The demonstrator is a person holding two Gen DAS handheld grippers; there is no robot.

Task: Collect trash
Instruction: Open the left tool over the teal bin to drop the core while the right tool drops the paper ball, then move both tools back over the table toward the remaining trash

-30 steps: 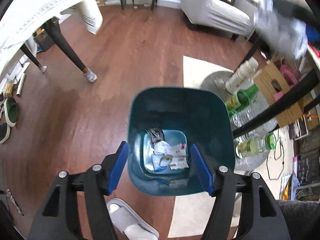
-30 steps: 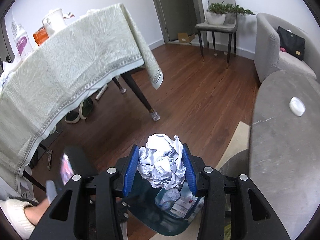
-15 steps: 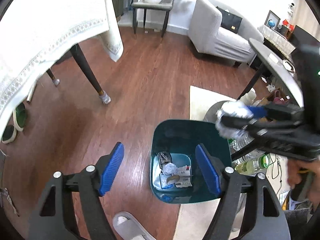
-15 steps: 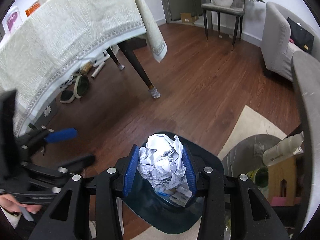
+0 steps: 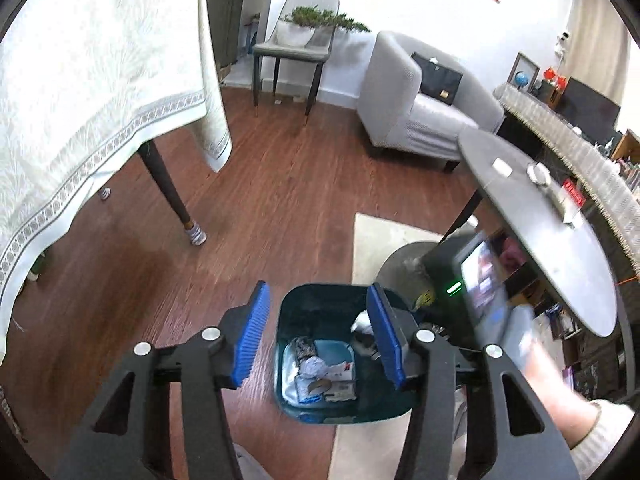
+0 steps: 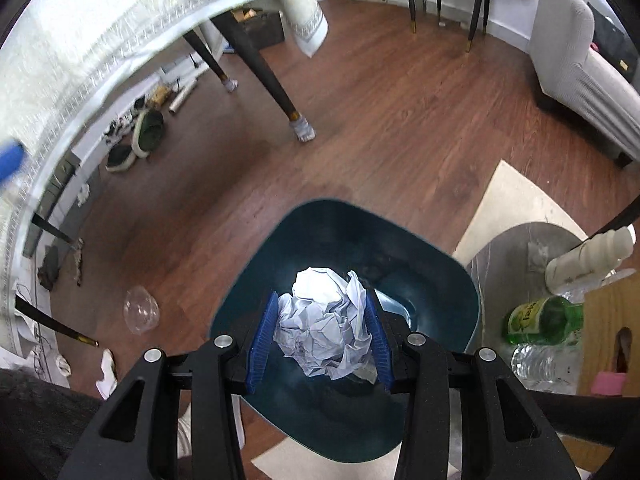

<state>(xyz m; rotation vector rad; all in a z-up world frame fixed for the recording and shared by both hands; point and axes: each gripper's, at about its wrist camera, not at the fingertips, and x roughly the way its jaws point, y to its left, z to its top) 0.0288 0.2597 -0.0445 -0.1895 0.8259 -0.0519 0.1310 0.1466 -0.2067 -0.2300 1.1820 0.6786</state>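
Right wrist view: the right gripper (image 6: 320, 336) squeezes a big crumpled ball of white paper (image 6: 324, 324) just above the dark teal plastic trash bin (image 6: 264, 264) on the brown wood floor (image 6: 400, 120). The left gripper (image 5: 316, 332) holds nothing; its blue jaws have just been closing, high over the bin.

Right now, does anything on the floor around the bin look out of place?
Yes. A clear plastic dome-shaped cup lies on the wooden floor, left of the dark teal plastic bin, not in it. White scraps lie nearby too.
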